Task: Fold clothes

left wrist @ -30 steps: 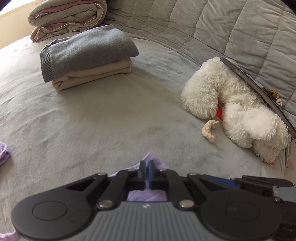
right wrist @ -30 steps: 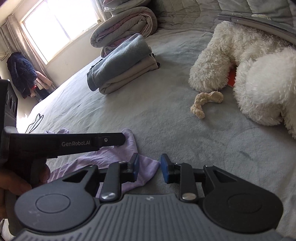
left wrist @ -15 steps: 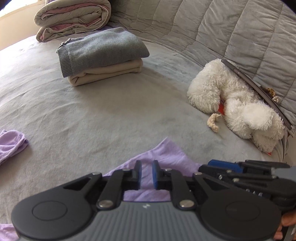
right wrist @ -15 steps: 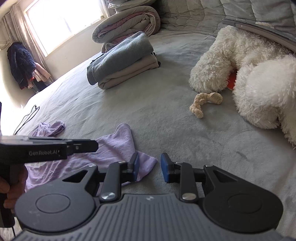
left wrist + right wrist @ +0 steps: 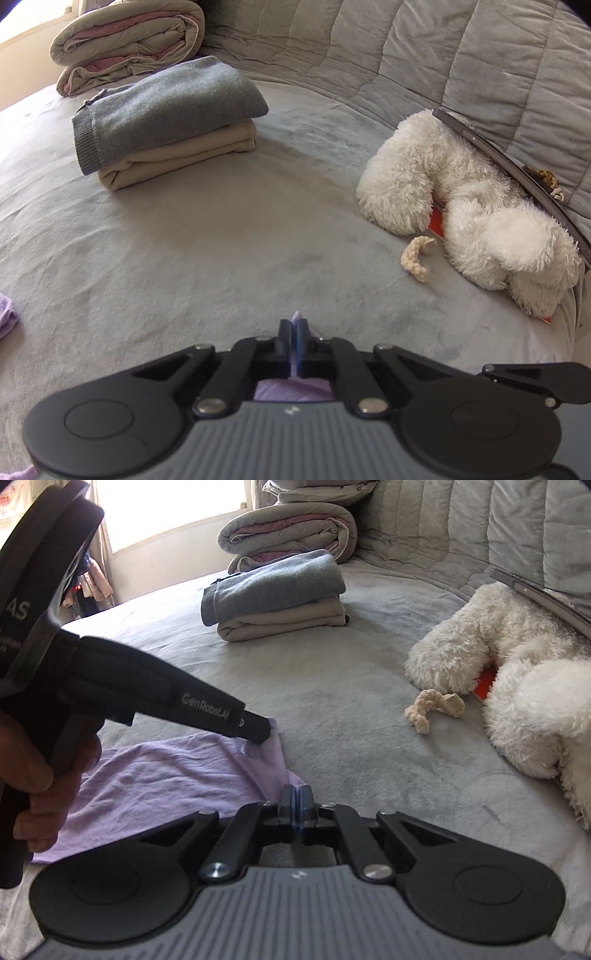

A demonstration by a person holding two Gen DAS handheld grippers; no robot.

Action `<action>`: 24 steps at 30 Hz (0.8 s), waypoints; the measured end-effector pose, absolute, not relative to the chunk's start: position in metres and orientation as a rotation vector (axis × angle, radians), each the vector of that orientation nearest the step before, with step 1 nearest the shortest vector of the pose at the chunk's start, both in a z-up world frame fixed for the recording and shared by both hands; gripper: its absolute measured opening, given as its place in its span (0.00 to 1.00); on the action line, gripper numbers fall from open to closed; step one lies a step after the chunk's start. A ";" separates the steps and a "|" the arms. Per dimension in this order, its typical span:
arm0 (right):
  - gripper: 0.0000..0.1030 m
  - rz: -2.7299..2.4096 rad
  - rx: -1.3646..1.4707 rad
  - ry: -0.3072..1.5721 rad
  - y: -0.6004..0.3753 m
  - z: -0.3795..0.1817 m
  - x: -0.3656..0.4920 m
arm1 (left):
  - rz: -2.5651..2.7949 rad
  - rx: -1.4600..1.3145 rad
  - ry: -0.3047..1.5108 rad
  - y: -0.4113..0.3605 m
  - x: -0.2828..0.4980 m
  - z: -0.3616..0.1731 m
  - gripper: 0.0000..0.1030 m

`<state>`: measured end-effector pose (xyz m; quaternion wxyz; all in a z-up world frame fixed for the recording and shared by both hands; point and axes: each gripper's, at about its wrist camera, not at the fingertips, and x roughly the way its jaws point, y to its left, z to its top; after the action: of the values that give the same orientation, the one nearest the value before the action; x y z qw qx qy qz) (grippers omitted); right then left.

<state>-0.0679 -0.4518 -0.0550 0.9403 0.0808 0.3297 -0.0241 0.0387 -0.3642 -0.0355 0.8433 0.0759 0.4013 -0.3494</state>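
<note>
While the left wrist view looks down across the grey bed (image 5: 184,258), the left tool (image 5: 294,332) has its jaws pinched together on a corner of the lilac garment (image 5: 291,387), a tip of cloth poking out just past the pads. Another bit of lilac cloth lies at the far left edge. The main risk here is a thin grip: only the very edge seems caught, so a quick lift could pull it free. The tool points downward at the bed. Far off sit a stack of folded clothes (image 5: 166,122), a rolled quilt (image 5: 125,40) and a white plush toy (image 5: 461,206) with a small knotted rope (image 5: 415,254) beside it.

In the right wrist view, the right tool (image 5: 296,801) is likewise clamped, on the near corner of the lilac garment (image 5: 166,775), which lies spread flat on the bed (image 5: 351,701) to the left. The left tool (image 5: 258,731) reaches in from the left, held by a hand (image 5: 40,775), its tip pinching the next corner just beside. With both grips so close together, the cloth could bunch or fold crookedly if the hands move unevenly. The right tool angles down toward the bed.
</note>
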 end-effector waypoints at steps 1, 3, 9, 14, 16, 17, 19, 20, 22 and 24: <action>0.02 -0.064 0.163 0.662 -0.452 -0.054 -0.070 | -0.739 0.150 0.833 -0.362 0.038 -0.034 0.02; 0.02 -0.096 0.163 0.637 -0.453 -0.050 -0.075 | -0.751 0.122 0.798 -0.357 0.037 -0.030 0.02; 0.01 -0.163 0.186 0.562 -0.460 -0.036 -0.091 | -0.809 0.060 0.702 -0.362 0.030 -0.019 0.02; 0.01 -0.216 0.165 0.579 -0.462 -0.031 -0.095 | -0.834 0.044 0.690 -0.381 0.020 -0.025 0.02; 0.01 -0.239 0.156 0.609 -0.464 -0.034 -0.094 | -0.830 0.059 0.704 -0.389 0.016 -0.032 0.02; 0.01 -0.246 0.156 0.625 -0.466 -0.036 -0.093 | -0.824 0.073 0.713 -0.391 0.014 -0.036 0.02; 0.01 -0.249 0.164 0.659 -0.468 -0.040 -0.092 | -0.811 0.101 0.729 -0.397 0.011 -0.044 0.02; 0.01 -0.247 0.166 0.673 -0.468 -0.042 -0.091 | -0.805 0.113 0.739 -0.398 0.009 -0.046 0.03; 0.02 -0.247 0.161 0.680 -0.466 -0.043 -0.091 | -0.789 0.118 0.736 -0.391 0.004 -0.044 0.04; 0.04 -0.250 0.151 0.673 -0.463 -0.042 -0.091 | -0.789 0.109 0.721 -0.379 -0.003 -0.037 0.16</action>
<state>-0.0908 -0.4635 -0.0423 0.9335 0.0736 0.3290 -0.1222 -0.0032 -0.3786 -0.0374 0.8593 0.0517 0.3433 -0.3756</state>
